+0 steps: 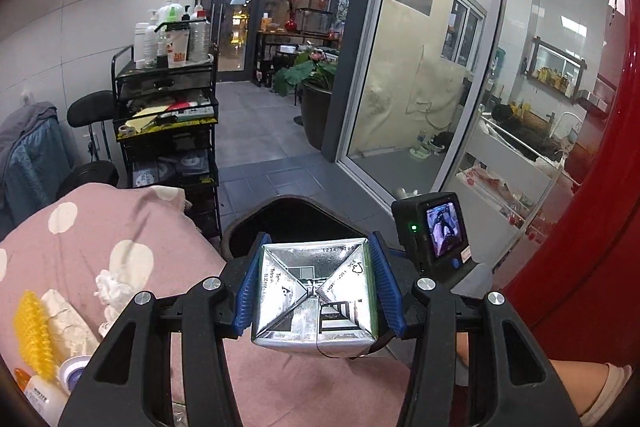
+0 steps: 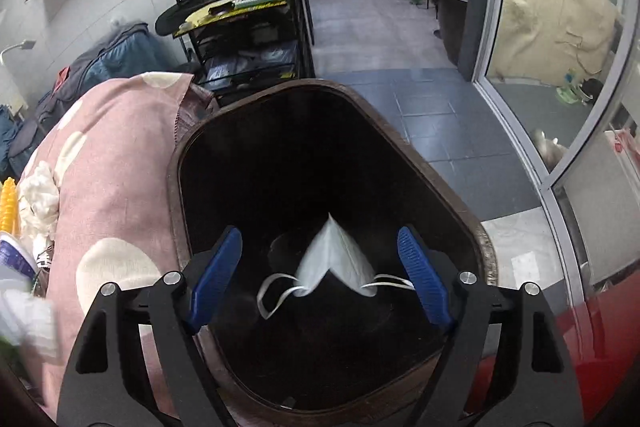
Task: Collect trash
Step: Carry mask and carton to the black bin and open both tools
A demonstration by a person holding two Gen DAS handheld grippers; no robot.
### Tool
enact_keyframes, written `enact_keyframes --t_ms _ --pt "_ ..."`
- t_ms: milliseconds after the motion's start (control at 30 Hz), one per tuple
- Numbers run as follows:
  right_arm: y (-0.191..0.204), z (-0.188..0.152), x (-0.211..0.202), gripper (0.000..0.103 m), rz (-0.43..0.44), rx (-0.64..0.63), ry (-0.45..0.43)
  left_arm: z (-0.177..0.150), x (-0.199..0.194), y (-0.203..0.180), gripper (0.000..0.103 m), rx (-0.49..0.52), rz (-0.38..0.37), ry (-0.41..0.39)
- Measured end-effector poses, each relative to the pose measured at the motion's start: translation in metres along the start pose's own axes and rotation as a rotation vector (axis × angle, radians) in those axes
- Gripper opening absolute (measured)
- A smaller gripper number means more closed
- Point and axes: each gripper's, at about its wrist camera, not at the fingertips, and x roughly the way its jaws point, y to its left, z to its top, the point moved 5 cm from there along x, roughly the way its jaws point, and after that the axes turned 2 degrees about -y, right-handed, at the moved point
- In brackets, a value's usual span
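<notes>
Right wrist view: the right gripper (image 2: 320, 291) is hung over the open mouth of a dark bin (image 2: 448, 183), its jaws spread wide and touching nothing. A white mask (image 2: 338, 259) is seen between them, blurred and apart from both pads, with its straps trailing — it is judged to be dropping loose into the bin, though whether it has reached the bottom cannot be told against the black inside. The gripper is tilted steeply down over the bin, presumably so that whatever is let go falls inside and not on the floor.

In the left wrist view, the left gripper (image 1: 316, 285) is clenched on a silver carton (image 1: 316, 295), gripped across its two flat sides with the folded end facing the camera. The bin (image 1: 296, 223) lies just beyond the carton, partly hidden by it; the carton is held near but not clearly over the opening. It is judged to be next in line for dropping, held back while the other gripper takes up the space above the bin.

More trash is left on the pink spotted bed (image 1: 132, 231) at the left: crumpled tissue (image 1: 110, 285) and, nearer the edge, a yellow brush (image 1: 34, 333) and small containers, which may or may not be waste.
</notes>
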Motion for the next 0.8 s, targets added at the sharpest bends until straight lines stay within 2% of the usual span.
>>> enact_keyframes --t_ms 67,167,400,633,800 --pt "-0.007 -0.002 -0.009 0.080 0.009 0.017 -0.010 -0.001 0.015 -0.003 0.049 -0.009 -0.006 0.023" --pt "-0.017 -0.004 -0.032 0.080 -0.025 0.020 -0.059 -0.002 0.037 -0.008 0.048 -0.006 0.000 0.053" --pt "-0.054 -0.019 -0.072 0.083 -0.154 0.035 -0.097 -0.003 0.087 -0.018 0.048 -0.036 -0.006 0.112" --pt "-0.068 -0.043 -0.096 0.083 -0.148 0.047 -0.114 -0.016 0.131 -0.034 0.048 0.000 0.012 0.201" --pt "-0.067 -0.058 -0.109 0.083 -0.145 0.042 -0.125 -0.034 0.162 -0.035 0.048 0.021 0.050 0.304"
